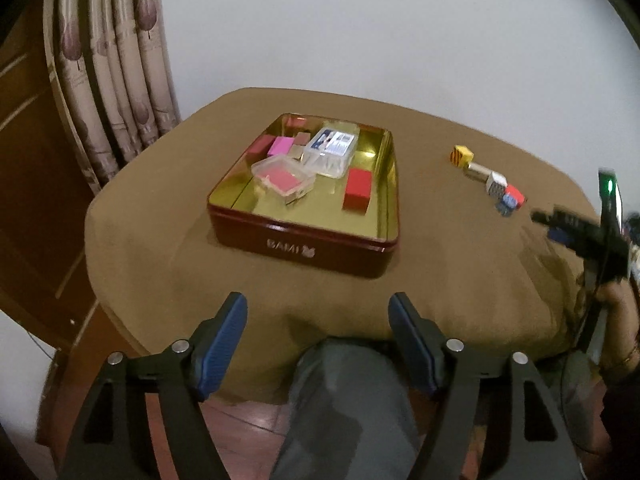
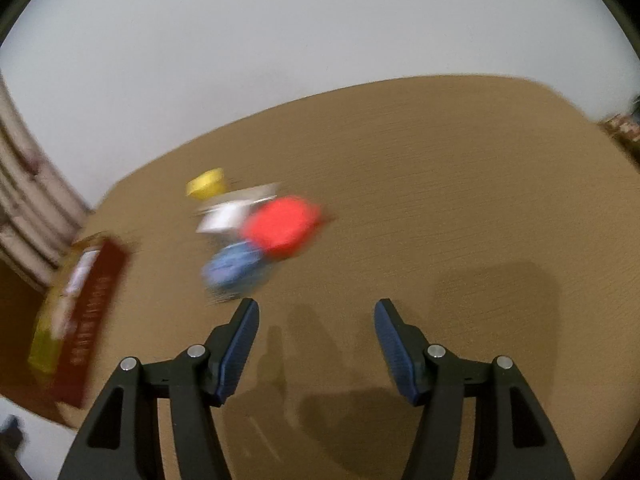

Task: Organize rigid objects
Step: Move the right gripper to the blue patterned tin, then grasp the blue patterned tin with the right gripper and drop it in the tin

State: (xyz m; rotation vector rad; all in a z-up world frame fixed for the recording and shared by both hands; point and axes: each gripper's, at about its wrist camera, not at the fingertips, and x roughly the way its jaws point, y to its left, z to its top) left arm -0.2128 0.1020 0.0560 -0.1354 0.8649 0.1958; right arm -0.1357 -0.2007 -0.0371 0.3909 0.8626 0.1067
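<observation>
A dark red tin (image 1: 280, 246) with a gold inside sits on the brown table and holds a red box (image 1: 357, 190), a pink block (image 1: 281, 146), a clear case with a red insert (image 1: 282, 179) and a clear card case (image 1: 332, 146). Loose on the table to its right lie a yellow striped cube (image 1: 461, 155), a silver piece (image 1: 478, 170), a white cube (image 1: 495, 185) and red and blue pieces (image 1: 512, 199). My left gripper (image 1: 318, 312) is open and empty, held back over the table's near edge. My right gripper (image 2: 316, 320) is open and empty, just short of the blurred blue piece (image 2: 234, 270) and red piece (image 2: 282, 226).
The tin shows at the left edge of the right wrist view (image 2: 86, 320). A curtain (image 1: 112, 80) hangs at the back left by a wooden door. The person's knee (image 1: 344, 392) is under the table's front edge. A white wall is behind the table.
</observation>
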